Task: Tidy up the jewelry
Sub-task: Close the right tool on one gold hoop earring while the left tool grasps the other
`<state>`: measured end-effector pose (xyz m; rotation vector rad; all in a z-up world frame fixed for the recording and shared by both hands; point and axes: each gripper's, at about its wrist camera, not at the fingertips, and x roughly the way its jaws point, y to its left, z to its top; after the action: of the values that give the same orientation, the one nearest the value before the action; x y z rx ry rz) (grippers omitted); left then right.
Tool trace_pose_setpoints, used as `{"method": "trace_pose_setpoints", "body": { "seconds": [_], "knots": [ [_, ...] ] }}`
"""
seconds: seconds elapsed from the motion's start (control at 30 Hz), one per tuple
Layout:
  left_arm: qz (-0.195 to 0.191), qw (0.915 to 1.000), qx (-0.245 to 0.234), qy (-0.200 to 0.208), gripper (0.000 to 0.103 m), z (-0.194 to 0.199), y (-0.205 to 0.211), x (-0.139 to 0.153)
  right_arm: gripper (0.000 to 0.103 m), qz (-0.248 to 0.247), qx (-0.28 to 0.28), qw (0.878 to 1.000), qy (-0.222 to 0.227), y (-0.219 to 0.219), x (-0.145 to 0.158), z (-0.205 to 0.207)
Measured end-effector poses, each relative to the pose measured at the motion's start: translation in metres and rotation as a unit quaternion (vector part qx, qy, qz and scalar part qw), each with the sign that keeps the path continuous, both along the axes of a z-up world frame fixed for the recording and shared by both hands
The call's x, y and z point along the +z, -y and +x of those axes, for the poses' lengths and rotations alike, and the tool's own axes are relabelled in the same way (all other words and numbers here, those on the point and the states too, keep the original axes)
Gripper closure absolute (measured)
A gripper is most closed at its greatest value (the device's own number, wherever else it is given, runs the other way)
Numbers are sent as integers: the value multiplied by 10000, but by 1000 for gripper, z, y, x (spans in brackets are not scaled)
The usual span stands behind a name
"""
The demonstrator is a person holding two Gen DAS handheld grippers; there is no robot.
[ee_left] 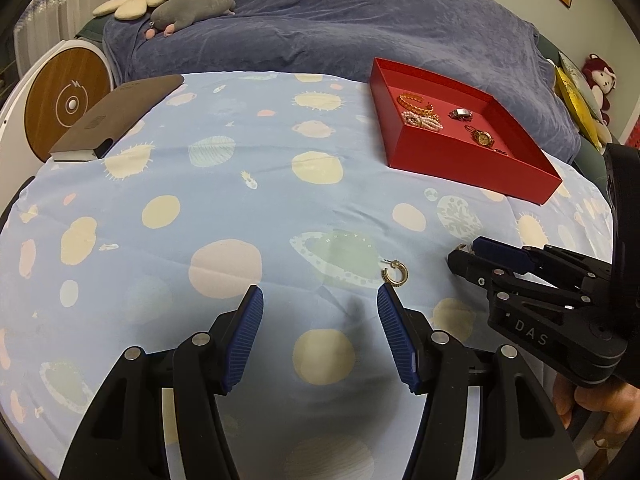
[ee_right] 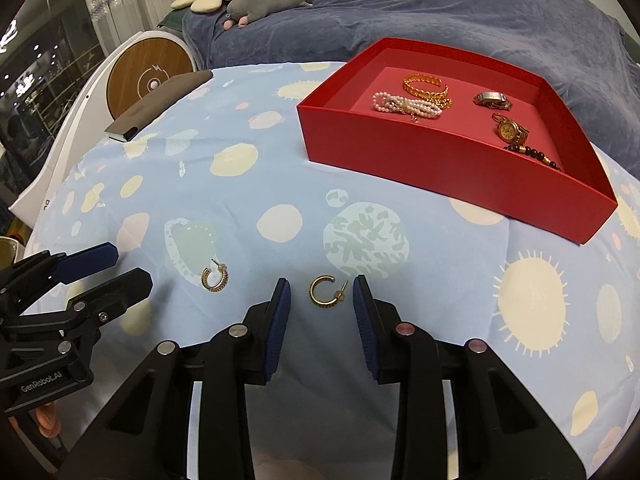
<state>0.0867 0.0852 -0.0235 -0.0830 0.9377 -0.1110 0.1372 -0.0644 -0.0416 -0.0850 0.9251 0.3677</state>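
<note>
Two gold hoop earrings lie on the planet-print sheet. One earring (ee_right: 326,292) sits between the tips of my right gripper (ee_right: 321,286), whose blue pads stand a little apart from it on both sides, so the gripper is open. The other earring (ee_left: 396,274) (ee_right: 215,279) lies just past the right fingertip of my left gripper (ee_left: 320,294), which is open wide and holds nothing. In each view the other gripper shows at the side: the right gripper (ee_left: 464,254) and the left gripper (ee_right: 132,264). Farther back the red tray (ee_left: 460,160) (ee_right: 440,168) holds a gold chain bracelet (ee_right: 426,84), a pearl bracelet (ee_right: 404,106), two watches and a dark bead bracelet.
A flat brown case (ee_left: 116,116) lies at the sheet's far left corner. Beside it stands a white device with a round wooden face (ee_left: 68,104). Behind the sheet are a rumpled blue blanket (ee_left: 320,20) and plush toys (ee_left: 192,10). A hand grips the right gripper's handle (ee_left: 600,408).
</note>
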Motion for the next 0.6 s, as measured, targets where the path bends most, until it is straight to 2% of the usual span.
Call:
{"method": "trace_pose_setpoints", "body": {
  "seconds": [0.1, 0.6],
  "knots": [
    [-20, 10000, -26, -19, 46, 1, 3, -1, 85, -33, -28, 10000, 16, 4, 0, 0],
    [-38, 9997, -259, 22, 46, 17, 43, -2, 85, 252, -359, 9990, -110, 42, 14, -10]
  ]
}}
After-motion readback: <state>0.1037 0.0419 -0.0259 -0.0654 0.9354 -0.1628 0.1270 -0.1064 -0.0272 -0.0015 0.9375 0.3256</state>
